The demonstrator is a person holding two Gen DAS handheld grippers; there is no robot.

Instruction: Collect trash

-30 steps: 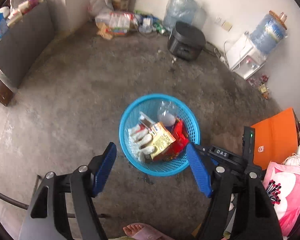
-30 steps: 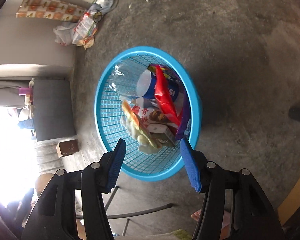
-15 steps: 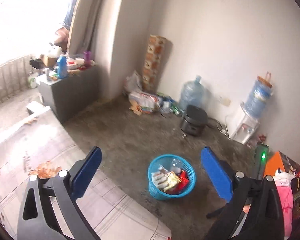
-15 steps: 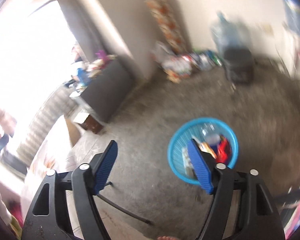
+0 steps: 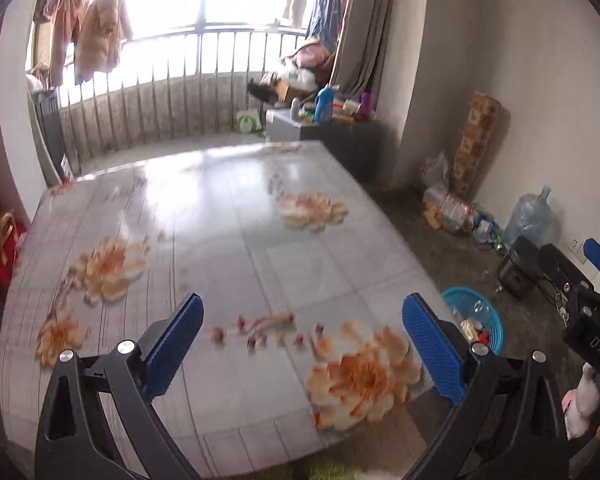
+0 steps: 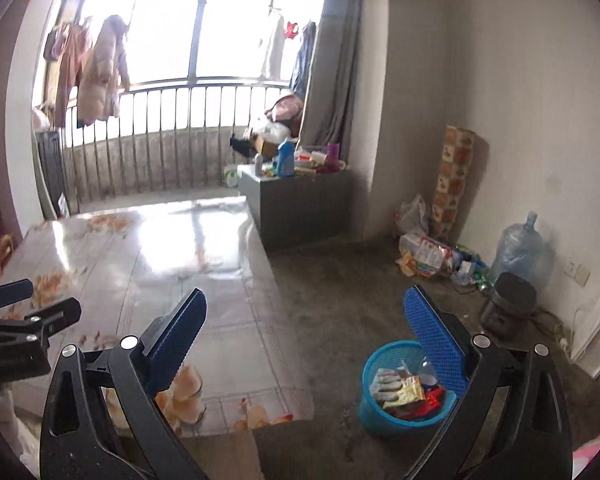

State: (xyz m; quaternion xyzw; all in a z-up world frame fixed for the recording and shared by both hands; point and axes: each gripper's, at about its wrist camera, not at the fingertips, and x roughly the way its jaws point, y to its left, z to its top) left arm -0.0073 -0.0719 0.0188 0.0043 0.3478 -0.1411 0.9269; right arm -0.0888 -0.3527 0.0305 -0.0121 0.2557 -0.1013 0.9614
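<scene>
A blue mesh basket [image 6: 373, 364] stands on the concrete floor, right of the table, filled with wrappers and packets [image 6: 403, 392]. In the left wrist view the basket [image 5: 493, 322] shows small, past the table's right edge. My left gripper [image 5: 303, 320] is open above the floral table cover [image 5: 260, 240] with nothing between its blue pads. My right gripper [image 6: 305, 308] hangs over the table's right edge [image 6: 268, 280], above the basket and apart from it. Its jaws are opening and nothing is between them.
A grey cabinet [image 6: 300, 204] loaded with bottles stands by the balcony railing. Along the right wall sit a pile of bags [image 6: 427, 252], a large water bottle [image 6: 517, 248] and a black cooker [image 6: 507, 308]. Bare concrete floor lies between table and wall.
Both grippers rose from just above the basket and swung toward the table. Their jaws spread wider. The right wrist rolled upright, and the basket now looks small and far.
</scene>
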